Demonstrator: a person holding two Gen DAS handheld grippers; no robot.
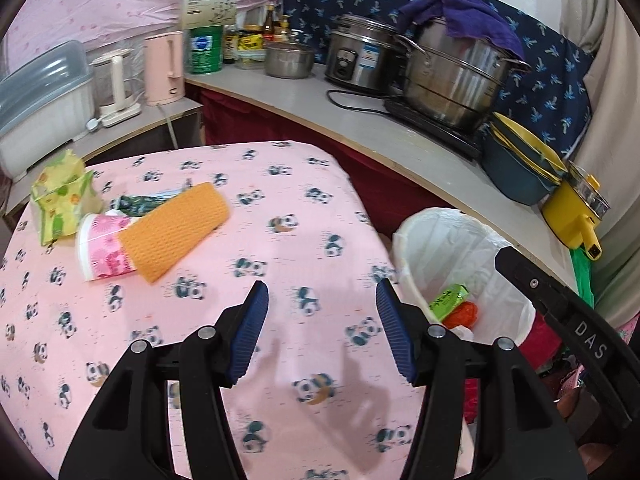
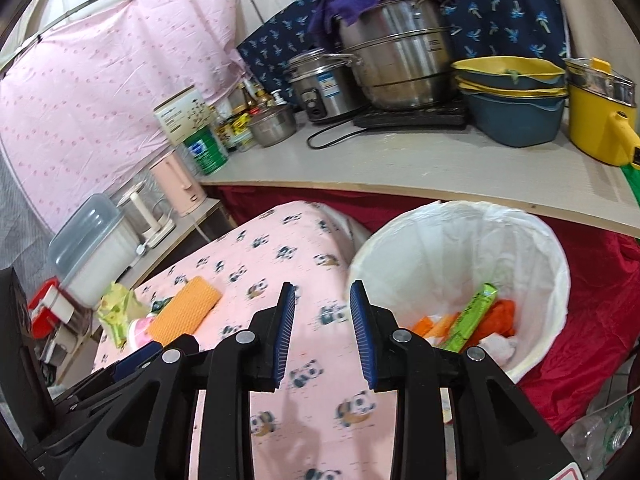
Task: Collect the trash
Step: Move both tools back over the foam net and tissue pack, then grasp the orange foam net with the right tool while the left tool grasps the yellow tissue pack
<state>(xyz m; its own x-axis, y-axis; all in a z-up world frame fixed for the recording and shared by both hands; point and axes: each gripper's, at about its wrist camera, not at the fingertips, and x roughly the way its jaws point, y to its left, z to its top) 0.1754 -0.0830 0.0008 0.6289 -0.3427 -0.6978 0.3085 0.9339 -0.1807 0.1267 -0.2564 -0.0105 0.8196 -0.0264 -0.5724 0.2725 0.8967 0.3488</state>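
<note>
Across the panda-print table [image 1: 280,184], a light, crushable paper cup [image 1: 102,246] (best pinched at its rim) awaits; left gripper [image 1: 322,304] and right gripper [image 2: 322,304] gape empty.

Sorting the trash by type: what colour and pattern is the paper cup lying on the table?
Pink with flower prints and a white rim, the paper cup shows best in the left wrist view.

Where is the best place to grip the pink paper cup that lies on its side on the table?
Probably across the white rim end of the paper cup, coming from above with the left gripper. The cup lies on its side, the orange cloth covers its far end, and the rim end is bare.
</note>
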